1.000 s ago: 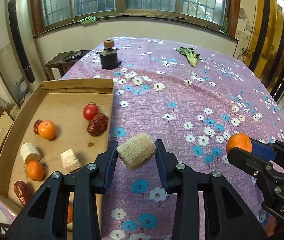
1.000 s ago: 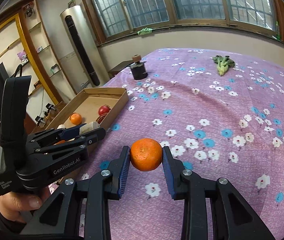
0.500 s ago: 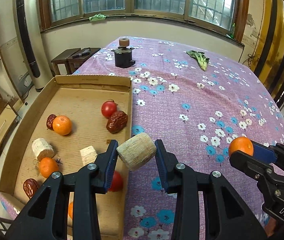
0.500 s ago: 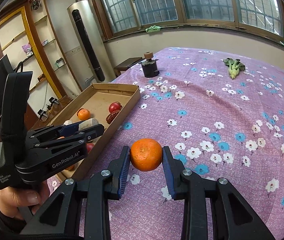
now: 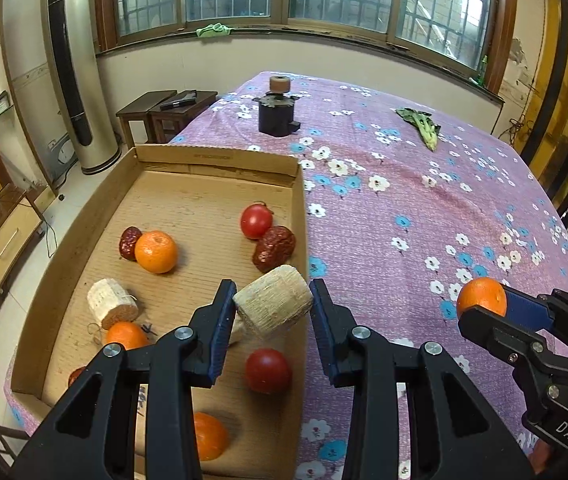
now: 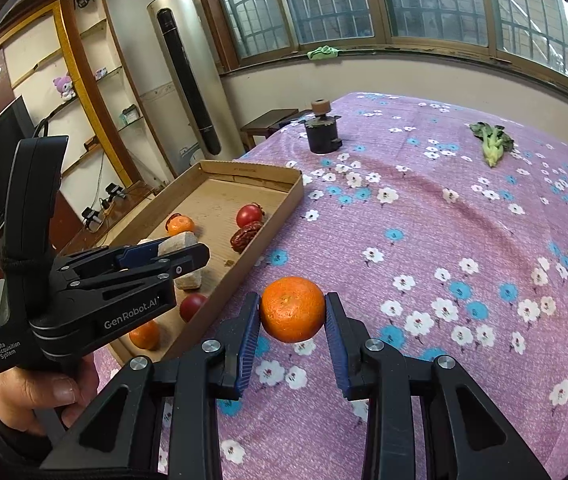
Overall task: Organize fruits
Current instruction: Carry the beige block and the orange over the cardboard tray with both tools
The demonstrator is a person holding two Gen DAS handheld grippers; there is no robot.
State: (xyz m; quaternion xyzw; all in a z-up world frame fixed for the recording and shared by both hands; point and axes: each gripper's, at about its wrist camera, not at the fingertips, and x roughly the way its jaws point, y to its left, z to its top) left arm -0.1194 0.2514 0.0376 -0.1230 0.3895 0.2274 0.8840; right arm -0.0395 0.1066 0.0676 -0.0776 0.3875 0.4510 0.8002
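My left gripper (image 5: 271, 306) is shut on a pale sugarcane chunk (image 5: 273, 305), held in the air over the right wall of the cardboard tray (image 5: 219, 160). Inside the tray lie tangerines (image 5: 155, 251), tomatoes (image 5: 256, 221), red dates (image 5: 273, 247) and another sugarcane chunk (image 5: 112, 304). My right gripper (image 6: 292, 312) is shut on an orange tangerine (image 6: 292, 309), above the flowered purple cloth just right of the tray (image 6: 279, 204). In the right wrist view the left gripper (image 6: 171, 250) shows over the tray, a hand under it.
A black cylinder device (image 5: 276, 114) with a brown knob stands at the table's far end. A leafy green vegetable (image 5: 424, 128) lies on the cloth (image 5: 424, 216) at the far right. A dark wooden side table (image 5: 163, 108) and a tall air conditioner (image 5: 69, 64) stand beyond the tray.
Both grippers have moved leftward with their loads; the tray has slid toward the middle of both views, and the sugarcane chunk now hangs over the tray's right wall.
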